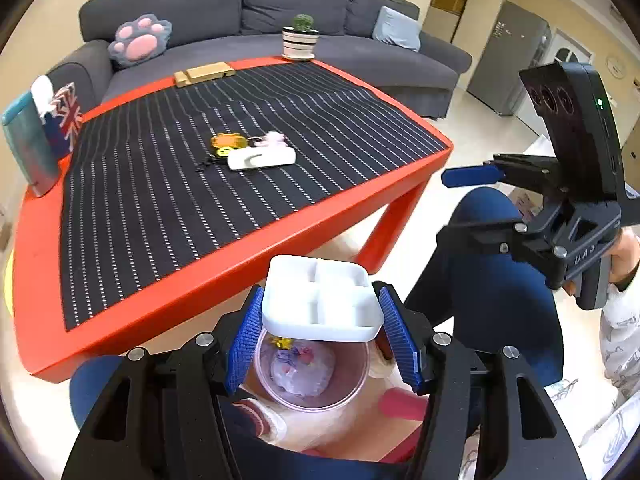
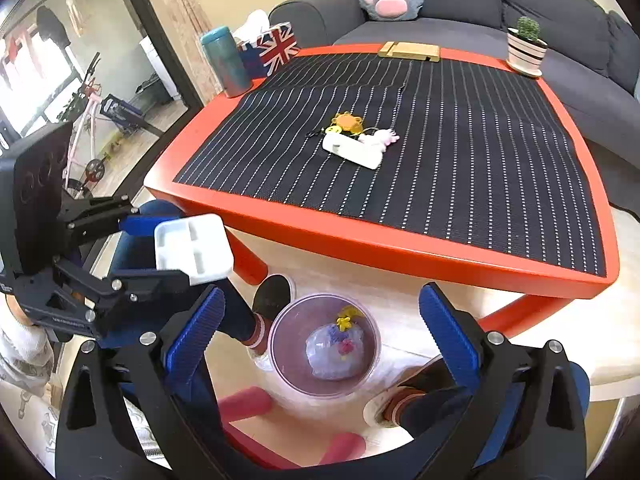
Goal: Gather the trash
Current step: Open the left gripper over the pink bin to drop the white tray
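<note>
One tray: white divided tray (image 1: 320, 300) clamped between the left gripper (image 1: 322, 334) pads, directly above the bin (image 1: 312, 372).
Right gripper (image 2: 326, 332): wide open, holding nothing, bin below it.
Risk: released off-centre, the tray may catch the rim and fall outside.
Count ahead: one white case (image 1: 262, 159), two keychains on the table (image 1: 408, 176).

Tray (image 1: 320, 300) above bin (image 1: 312, 372) on floor, before table (image 1: 168, 296); sofa (image 1: 256, 12) behind table
</note>
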A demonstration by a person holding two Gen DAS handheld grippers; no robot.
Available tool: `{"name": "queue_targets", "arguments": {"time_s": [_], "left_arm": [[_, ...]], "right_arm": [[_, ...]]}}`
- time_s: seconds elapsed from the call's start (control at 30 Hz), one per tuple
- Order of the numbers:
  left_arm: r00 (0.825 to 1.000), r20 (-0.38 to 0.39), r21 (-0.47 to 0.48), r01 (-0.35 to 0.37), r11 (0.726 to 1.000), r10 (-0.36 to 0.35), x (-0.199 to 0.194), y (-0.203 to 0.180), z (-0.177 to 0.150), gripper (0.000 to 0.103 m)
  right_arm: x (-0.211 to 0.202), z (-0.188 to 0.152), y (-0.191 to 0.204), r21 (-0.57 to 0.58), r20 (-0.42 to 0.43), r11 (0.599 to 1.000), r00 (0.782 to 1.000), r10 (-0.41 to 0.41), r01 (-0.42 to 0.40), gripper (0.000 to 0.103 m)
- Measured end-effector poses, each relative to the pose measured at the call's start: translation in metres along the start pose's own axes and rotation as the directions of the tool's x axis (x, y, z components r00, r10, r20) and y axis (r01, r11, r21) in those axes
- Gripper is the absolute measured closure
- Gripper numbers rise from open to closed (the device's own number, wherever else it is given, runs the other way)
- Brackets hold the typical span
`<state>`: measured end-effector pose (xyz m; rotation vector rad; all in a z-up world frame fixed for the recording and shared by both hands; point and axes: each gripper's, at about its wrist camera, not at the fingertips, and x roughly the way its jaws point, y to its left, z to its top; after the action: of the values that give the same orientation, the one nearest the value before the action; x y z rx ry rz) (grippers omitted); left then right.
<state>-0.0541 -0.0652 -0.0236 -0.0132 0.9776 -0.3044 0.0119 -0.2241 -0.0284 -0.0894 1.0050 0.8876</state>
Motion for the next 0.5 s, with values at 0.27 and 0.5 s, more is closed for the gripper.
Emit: {"name": "queue_targets", "arguments": {"time_s": [0.27, 0.5], "left_arm": [[0.999, -0.013, 0.01, 0.034, 0.999, -0.034, 0.006, -0.007, 0.001, 0.043], [1.0, -0.01, -0.005, -0.001, 1.0, 0.001, 0.012, -0.002, 0.001, 0.01]], "right_arm": [[-0.005, -0.003, -0.006, 0.014, 0.009, 1.0, 1.0, 0.0, 0.0, 0.007], [-0.004, -0.002, -0.006, 0.015, 0.007, 1.0, 1.0, 0.001, -0.001, 0.007]]}}
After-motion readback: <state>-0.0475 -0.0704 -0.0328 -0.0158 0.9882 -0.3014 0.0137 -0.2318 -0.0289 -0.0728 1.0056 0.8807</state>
